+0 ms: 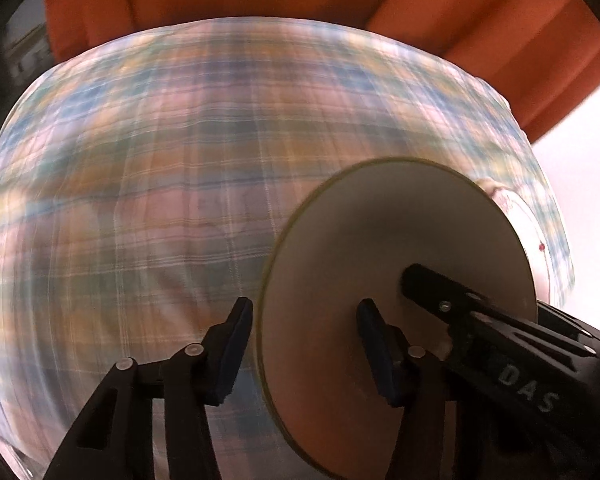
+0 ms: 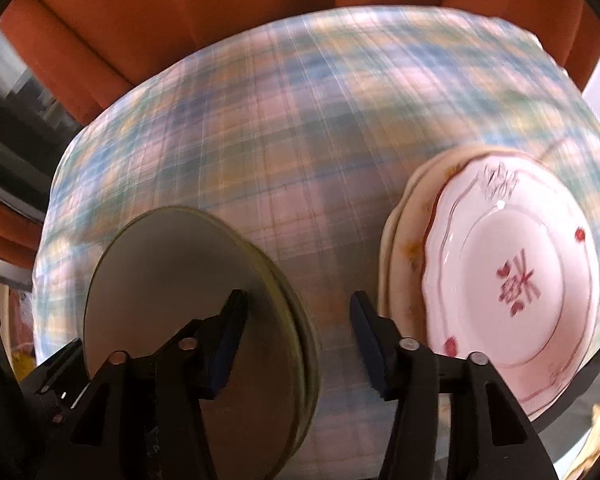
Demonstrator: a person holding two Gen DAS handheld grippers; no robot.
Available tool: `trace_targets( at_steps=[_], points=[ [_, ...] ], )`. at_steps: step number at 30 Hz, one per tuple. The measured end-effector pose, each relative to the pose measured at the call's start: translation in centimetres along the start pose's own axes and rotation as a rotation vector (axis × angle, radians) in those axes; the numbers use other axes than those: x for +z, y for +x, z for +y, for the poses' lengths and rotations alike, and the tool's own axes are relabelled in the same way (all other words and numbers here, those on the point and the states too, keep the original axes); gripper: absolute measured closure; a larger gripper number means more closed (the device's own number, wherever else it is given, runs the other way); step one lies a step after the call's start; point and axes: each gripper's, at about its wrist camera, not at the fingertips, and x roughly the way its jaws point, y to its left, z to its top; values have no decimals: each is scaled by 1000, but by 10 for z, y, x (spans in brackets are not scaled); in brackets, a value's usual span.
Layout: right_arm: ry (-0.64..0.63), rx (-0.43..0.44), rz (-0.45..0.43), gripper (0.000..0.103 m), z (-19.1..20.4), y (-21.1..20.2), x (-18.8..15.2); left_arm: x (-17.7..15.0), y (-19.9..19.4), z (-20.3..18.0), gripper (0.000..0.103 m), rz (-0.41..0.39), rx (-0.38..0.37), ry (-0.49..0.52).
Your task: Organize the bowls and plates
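Note:
A plain cream plate with an olive rim (image 1: 380, 264) stands on edge above the plaid cloth. In the left wrist view my left gripper (image 1: 304, 344) is wide open, its fingers either side of the plate's rim, not clamping it. The right gripper's finger (image 1: 428, 284) reaches in against the plate's face. In the right wrist view the same plate (image 2: 172, 280) is at the left, my right gripper (image 2: 300, 340) is open, and its left finger overlaps the plate's face. A stack of plates topped by a white plate with red motifs (image 2: 516, 280) lies at the right.
The table wears a plaid cloth (image 1: 180, 184) in blue, pink and yellow. An orange sofa (image 2: 220, 20) stands behind the table. The table's near right edge (image 2: 572, 404) is close to the plate stack. Both views are motion-blurred.

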Motion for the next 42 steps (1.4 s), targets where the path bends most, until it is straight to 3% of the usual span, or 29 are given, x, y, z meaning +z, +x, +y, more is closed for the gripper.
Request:
trace_targets(
  at_steps=[2, 7, 15, 24, 42],
  points=[
    [19, 13, 8, 61, 2, 2, -3, 0, 0, 0, 57, 6, -32, 14],
    [50, -10, -9, 60, 6, -1, -7, 0, -2, 3, 57, 21, -54, 23],
    [43, 20, -3, 60, 1, 0, -5, 5, 1, -3, 57, 40, -22, 20],
    [-33, 96, 57, 62, -5, 0, 2, 2, -2, -11, 56, 77, 42, -88],
    [-86, 149, -50, 61, -22, -62, 20, 11, -49, -55, 56, -42, 67, -96]
  ],
)
